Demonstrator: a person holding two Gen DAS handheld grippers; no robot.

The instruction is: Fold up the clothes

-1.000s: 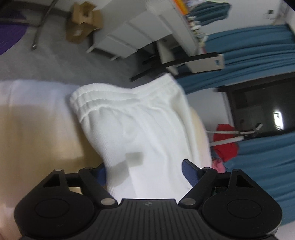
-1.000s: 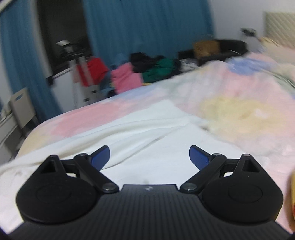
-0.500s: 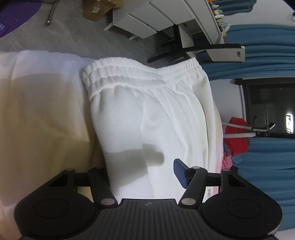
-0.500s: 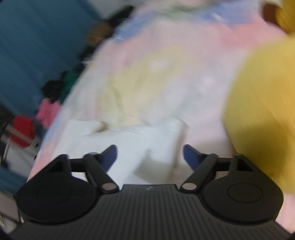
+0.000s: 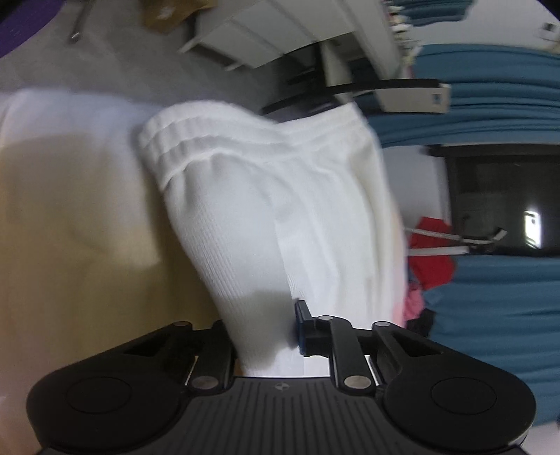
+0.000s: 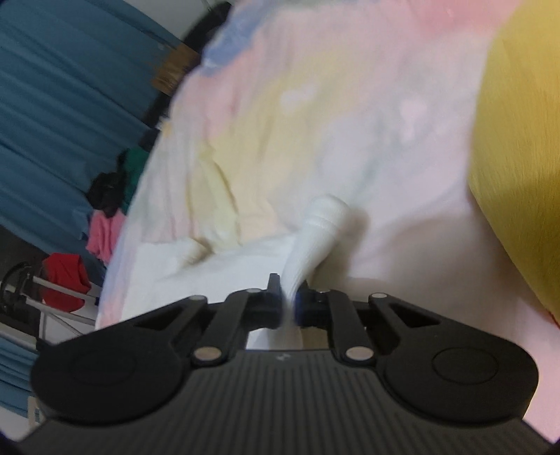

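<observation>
White ribbed trousers [image 5: 266, 217] with an elastic waistband lie on the pastel bedspread [image 5: 70, 224]. My left gripper [image 5: 262, 332] is shut on a thick fold of the white trousers just below the waistband end; its left finger is hidden behind the cloth. In the right wrist view, my right gripper [image 6: 287, 304] is shut on the ribbed cuff end of the white trousers [image 6: 320, 227], which sticks up between the jaws above the bedspread [image 6: 315, 115].
A yellow garment [image 6: 518, 157] lies on the bed at the right. A pile of clothes [image 6: 105, 224] and a red item on a rack [image 6: 64, 280] stand by the blue curtains. White drawers [image 5: 266, 31], a chair and a cardboard box are beyond the bed edge.
Both grippers have closed on the white trousers: the left near the waist, the right on the cuff end. The right gripper swung toward the yellow garment before gripping.
</observation>
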